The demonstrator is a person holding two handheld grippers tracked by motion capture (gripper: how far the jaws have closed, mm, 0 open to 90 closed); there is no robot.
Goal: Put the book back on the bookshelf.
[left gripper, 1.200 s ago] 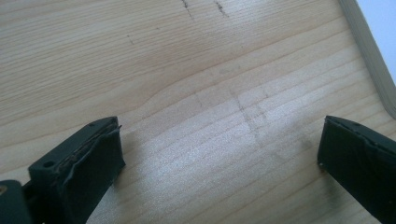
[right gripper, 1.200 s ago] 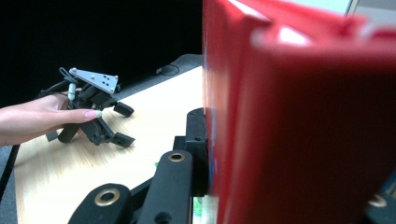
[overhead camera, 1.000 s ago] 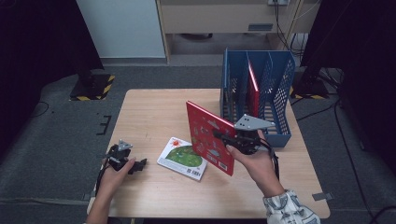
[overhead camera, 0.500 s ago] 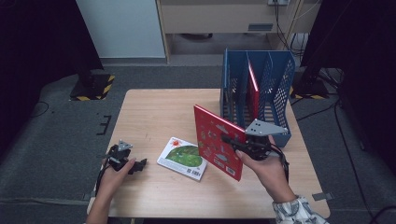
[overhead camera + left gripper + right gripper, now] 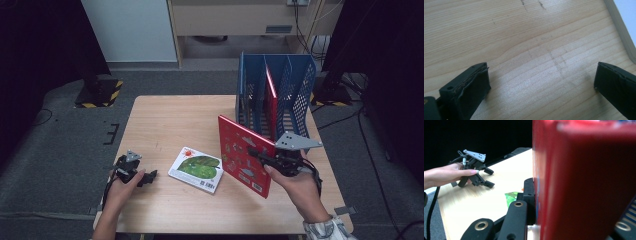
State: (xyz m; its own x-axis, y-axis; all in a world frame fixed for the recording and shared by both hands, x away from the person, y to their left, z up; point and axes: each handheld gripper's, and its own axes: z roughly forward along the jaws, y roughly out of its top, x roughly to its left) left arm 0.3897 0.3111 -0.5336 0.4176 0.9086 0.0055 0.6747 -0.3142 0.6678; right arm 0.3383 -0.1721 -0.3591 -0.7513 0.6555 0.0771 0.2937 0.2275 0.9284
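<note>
upright, the red book point(image 5: 244, 154) sits clamped in the right gripper point(image 5: 261, 154), just before the blue rack point(image 5: 300, 95); left gripper point(image 5: 145, 177) gapes empty.

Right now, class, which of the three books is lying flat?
The green book, flat on the table. One red book is held upright by the right gripper; the other stands in the rack.

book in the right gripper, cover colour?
Red, with small white and grey pictures on the book cover; clearest in the high view.
</note>
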